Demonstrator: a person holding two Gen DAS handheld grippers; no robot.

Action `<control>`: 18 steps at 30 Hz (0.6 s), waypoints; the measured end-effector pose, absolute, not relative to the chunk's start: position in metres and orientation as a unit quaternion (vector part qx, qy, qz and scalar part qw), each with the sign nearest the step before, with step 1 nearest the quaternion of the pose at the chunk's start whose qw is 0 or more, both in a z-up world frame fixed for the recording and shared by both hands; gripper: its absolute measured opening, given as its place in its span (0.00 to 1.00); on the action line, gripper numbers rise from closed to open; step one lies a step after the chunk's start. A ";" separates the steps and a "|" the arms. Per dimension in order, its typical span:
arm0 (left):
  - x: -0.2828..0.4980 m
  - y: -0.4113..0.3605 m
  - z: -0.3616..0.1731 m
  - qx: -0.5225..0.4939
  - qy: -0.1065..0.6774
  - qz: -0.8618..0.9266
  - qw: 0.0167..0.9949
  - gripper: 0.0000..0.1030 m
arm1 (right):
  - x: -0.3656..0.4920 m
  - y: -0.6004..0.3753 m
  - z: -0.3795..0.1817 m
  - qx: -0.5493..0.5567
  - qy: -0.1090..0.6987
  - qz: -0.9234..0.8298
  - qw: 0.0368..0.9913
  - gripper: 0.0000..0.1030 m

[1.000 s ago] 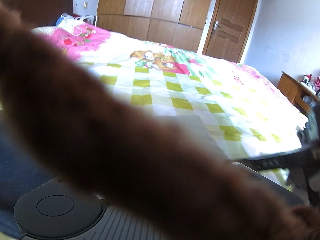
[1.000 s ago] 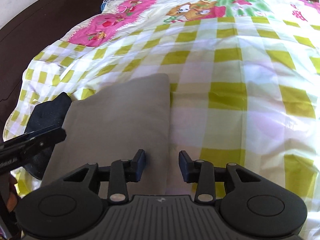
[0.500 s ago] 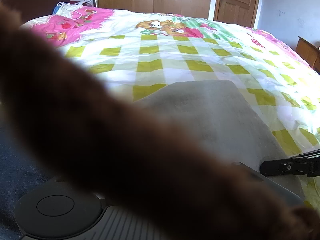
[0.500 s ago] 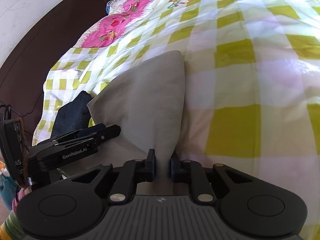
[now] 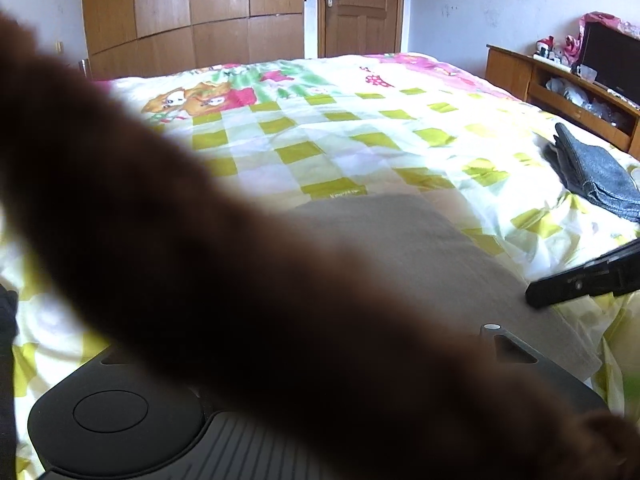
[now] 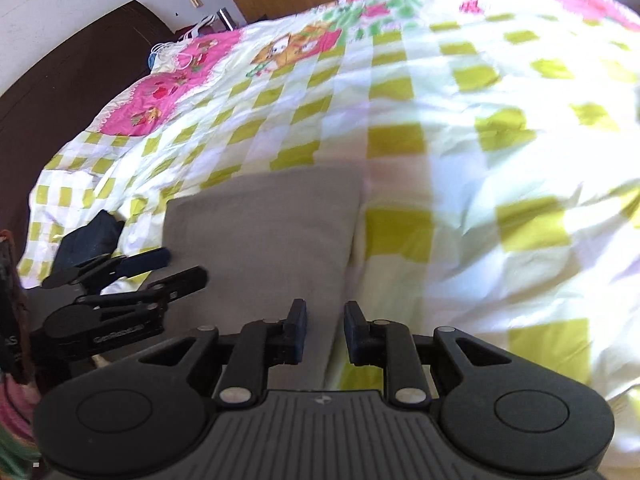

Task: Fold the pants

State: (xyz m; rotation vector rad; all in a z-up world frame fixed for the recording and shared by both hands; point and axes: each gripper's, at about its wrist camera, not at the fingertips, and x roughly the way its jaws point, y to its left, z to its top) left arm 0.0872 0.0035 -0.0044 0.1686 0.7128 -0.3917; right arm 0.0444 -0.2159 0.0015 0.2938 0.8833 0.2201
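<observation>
Lying flat on the checked bedspread (image 6: pixel 400 140), the grey pants (image 6: pixel 272 224) are folded into a smooth, compact rectangle near the bed's front edge, with a crisp fold along the right side and no obvious wrinkles on top. In the left wrist view the same grey panel (image 5: pixel 420 248) shows past a blurred brown strand (image 5: pixel 200 260) that covers most of the lens.

The right gripper (image 6: pixel 325 330) hangs over the near right corner of the pants with its fingers spread apart and nothing between them. The left gripper (image 6: pixel 176 266) reaches in from the left over the pants' near left edge; its two fingers also stand apart, gripping no cloth.

A dark navy garment (image 6: pixel 90 236) lies crumpled on the bedspread just left of the pants. A folded pair of blue jeans (image 5: pixel 596 176) sits well apart toward the bed's right side. Beyond it, a wooden cabinet (image 5: pixel 520 76) holds small items on its open shelf, too blurred to identify.
</observation>
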 end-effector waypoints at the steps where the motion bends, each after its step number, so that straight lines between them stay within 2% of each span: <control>1: 0.084 0.005 0.000 0.086 0.342 -0.183 0.918 0.62 | 0.044 -0.215 0.008 0.124 0.404 0.102 0.900 0.36; 3: 0.077 0.011 0.005 0.083 0.341 -0.173 0.920 0.62 | 0.049 -0.211 0.017 0.114 0.381 0.125 0.909 0.36; 7: 0.061 0.009 0.005 0.073 0.339 -0.169 0.923 0.62 | 0.088 -0.181 0.016 0.119 0.385 0.209 0.891 0.36; 15: 0.057 0.000 -0.020 0.088 0.376 -0.166 0.907 0.63 | 0.180 -0.099 -0.031 0.110 0.441 0.255 0.854 0.36; 18: 0.059 0.003 -0.022 0.079 0.381 -0.165 0.906 0.63 | 0.192 -0.074 -0.039 0.077 0.433 0.262 0.859 0.36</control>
